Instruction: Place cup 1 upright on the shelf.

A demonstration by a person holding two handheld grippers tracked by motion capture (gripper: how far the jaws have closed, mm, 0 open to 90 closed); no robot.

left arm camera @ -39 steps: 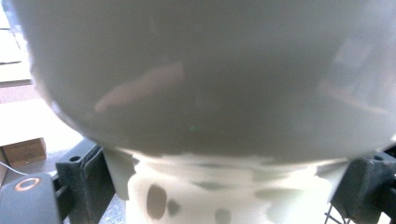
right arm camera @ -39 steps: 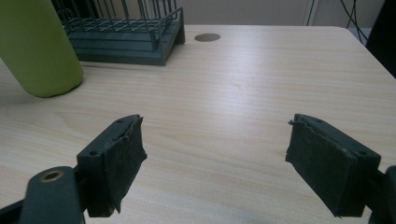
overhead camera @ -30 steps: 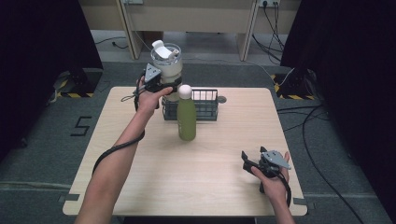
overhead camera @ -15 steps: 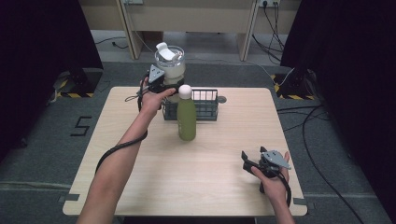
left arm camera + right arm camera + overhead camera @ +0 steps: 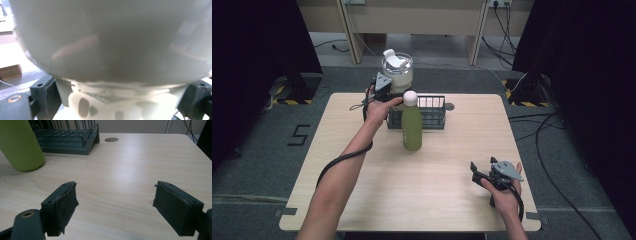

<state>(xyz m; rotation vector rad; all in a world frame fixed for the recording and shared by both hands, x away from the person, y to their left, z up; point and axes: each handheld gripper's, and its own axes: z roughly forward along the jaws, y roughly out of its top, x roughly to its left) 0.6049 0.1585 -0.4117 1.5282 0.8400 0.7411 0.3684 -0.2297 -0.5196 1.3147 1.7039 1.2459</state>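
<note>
High view: left gripper (image 5: 388, 90) holds clear jar (image 5: 397, 71) with white lid aloft, above far end of wire basket (image 5: 427, 111); green bottle (image 5: 412, 126) upright just before basket. Right gripper (image 5: 484, 175) rests near table (image 5: 337, 190) front edge.

Left gripper view: jaws clamped on jar's (image 5: 110, 45) lower part.

Right gripper view: jaws wide apart, empty.

Judged step: transport. Next: lower jar into basket, upright.

Translucent white-lidded jar (image 5: 397, 70), upright, aloft behind rack
</note>
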